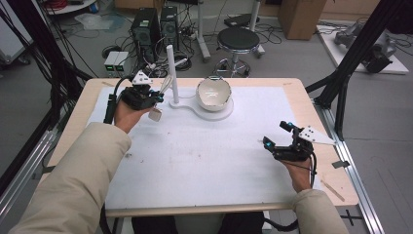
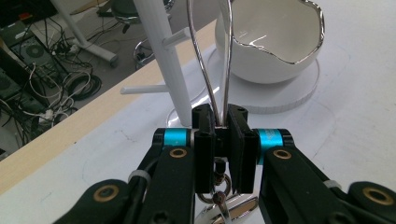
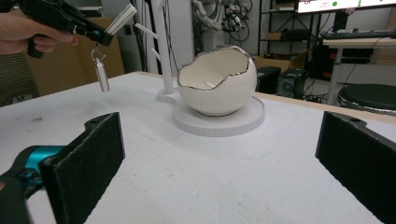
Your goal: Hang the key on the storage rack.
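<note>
Item: keyring (image 2: 210,70), a wire loop with a small metal tag (image 3: 102,74) hanging below. Held by the left gripper (image 2: 223,140), fingers (image 2: 204,149) clamped shut on the loop's two wire ends. Location: in the air at about 10 o'clock on the bench (image 1: 204,161), just beside the white peg stand (image 1: 171,73).

Item: eggshell-shaped bowl (image 1: 213,92) on the stand's round base, at about 12 o'clock.

Item: right gripper (image 1: 280,139), at about 3 o'clock, fingers (image 3: 88,163) spread wide, holding nothing.

Risk: the loop looks meant for one of the stand's pegs (image 2: 180,37). The wire is thin and springy, so a tilted approach could make it glance off a peg or nudge the light stand. The swinging tag could also strike the bowl's rim.

Views: the left gripper view gives the pinch on the wire and the nearest pegs. The right gripper view gives the tag hanging free, clear of the bench. The high view gives the layout and both hands.
</note>
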`<action>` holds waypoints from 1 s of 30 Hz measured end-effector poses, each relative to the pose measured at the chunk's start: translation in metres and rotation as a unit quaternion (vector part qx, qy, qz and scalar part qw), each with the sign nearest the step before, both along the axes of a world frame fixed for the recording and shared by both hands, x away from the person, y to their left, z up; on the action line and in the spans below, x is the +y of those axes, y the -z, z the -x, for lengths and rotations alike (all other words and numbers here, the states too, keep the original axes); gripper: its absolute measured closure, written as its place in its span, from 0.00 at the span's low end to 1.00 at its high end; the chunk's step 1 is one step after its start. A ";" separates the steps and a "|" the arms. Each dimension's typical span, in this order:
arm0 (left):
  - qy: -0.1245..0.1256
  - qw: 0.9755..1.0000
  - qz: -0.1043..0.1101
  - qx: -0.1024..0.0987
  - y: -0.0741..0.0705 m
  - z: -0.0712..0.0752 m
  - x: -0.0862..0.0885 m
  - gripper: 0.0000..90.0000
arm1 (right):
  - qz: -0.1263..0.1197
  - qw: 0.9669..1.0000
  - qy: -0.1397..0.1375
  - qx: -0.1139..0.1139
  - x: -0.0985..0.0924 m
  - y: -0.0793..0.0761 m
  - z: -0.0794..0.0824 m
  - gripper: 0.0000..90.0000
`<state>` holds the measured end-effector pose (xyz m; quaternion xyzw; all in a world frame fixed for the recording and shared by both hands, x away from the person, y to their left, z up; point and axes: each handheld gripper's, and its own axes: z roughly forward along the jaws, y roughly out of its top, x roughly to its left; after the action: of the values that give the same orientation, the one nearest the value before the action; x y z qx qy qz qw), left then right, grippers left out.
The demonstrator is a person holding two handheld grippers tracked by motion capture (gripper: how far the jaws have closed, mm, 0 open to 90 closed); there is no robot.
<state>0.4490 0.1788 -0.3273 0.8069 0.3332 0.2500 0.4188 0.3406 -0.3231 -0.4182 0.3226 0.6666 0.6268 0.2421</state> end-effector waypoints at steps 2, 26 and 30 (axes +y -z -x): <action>-0.003 1.000 0.005 -0.001 0.001 -0.002 0.002 0.91 | -0.001 1.000 0.004 -0.009 0.002 -0.001 0.001 0.00; -0.010 1.000 -0.007 0.003 0.013 -0.014 -0.002 0.91 | -0.003 0.999 0.031 -0.016 -0.004 0.018 0.014 0.00; -0.015 1.000 -0.006 0.000 0.014 -0.016 -0.002 0.91 | 0.001 0.999 0.030 -0.016 -0.004 0.024 0.016 0.00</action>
<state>0.4649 0.1773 -0.3412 0.8039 0.3439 0.2585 0.4106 0.3247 -0.3270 -0.4421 0.3324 0.6533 0.6237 0.2716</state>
